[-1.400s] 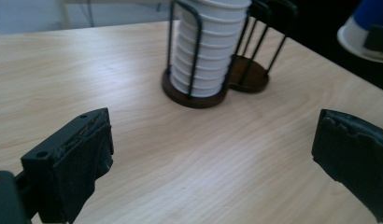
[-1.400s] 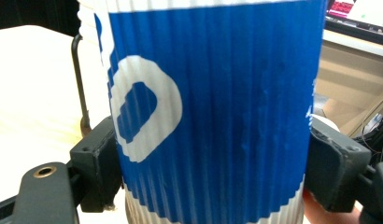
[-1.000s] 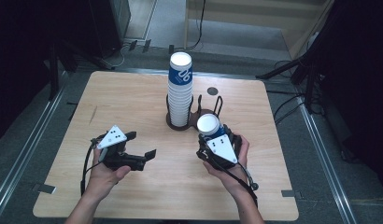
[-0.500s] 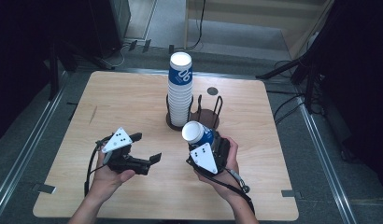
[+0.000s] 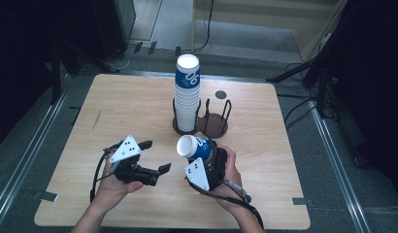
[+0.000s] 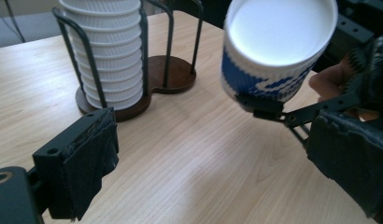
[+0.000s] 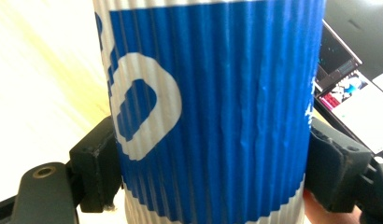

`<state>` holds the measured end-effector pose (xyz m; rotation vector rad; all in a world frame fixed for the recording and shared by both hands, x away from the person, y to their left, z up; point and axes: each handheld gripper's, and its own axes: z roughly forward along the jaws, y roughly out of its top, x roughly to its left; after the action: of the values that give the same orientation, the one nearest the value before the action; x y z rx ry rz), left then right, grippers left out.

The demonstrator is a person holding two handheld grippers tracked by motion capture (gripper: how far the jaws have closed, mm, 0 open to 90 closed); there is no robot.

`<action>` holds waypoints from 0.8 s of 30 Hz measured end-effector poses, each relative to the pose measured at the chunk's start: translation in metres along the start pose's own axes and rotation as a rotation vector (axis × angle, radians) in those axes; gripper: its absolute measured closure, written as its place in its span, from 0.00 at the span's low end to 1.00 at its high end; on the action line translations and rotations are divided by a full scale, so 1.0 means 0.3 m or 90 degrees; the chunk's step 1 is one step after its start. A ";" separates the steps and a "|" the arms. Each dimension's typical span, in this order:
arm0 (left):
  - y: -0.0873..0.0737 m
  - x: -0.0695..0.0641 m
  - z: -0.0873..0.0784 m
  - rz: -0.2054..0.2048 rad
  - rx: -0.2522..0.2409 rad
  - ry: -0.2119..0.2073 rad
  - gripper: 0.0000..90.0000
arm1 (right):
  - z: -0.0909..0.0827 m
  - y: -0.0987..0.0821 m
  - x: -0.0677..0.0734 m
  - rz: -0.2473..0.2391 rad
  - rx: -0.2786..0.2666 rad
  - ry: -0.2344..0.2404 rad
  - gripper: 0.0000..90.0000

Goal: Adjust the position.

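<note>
Blue cup (image 5: 194,147) between right gripper (image 5: 203,158) jaws

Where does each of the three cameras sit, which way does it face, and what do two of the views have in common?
High view: above the person's side of the table, looking forward and down; forearms, both hands, left tool and right tool show.
Left gripper view: rides the left tool, looking between its open black jaws at the cup stack and its holder.
Right gripper view: rides the right tool, close on the blue cup it clamps.
Shared: all three views show that blue cup; the high and left gripper views share the stack.
</note>
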<state>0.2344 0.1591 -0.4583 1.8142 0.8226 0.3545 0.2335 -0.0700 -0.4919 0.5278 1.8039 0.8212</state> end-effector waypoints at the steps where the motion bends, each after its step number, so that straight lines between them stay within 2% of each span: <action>1: 0.000 -0.003 0.001 0.002 0.001 -0.002 0.03 | 0.000 0.000 0.004 -0.007 -0.001 0.003 0.20; 15: -0.005 -0.032 0.014 0.036 0.007 -0.025 0.07 | -0.005 -0.003 0.073 -0.079 -0.021 0.019 0.20; 18: -0.006 -0.036 0.016 0.039 0.004 -0.028 0.08 | -0.008 0.000 0.087 -0.091 -0.027 0.022 0.20; 19: -0.006 -0.038 0.015 0.043 0.005 -0.028 0.08 | -0.010 0.002 0.096 -0.105 -0.029 0.022 0.20; 24: -0.007 -0.043 0.017 0.048 0.004 -0.038 0.08 | -0.016 0.007 0.112 -0.122 -0.037 0.027 0.20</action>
<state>0.2275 0.1473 -0.4603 1.8558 0.7162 0.3439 0.2167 -0.0470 -0.5105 0.2962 1.8319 0.7543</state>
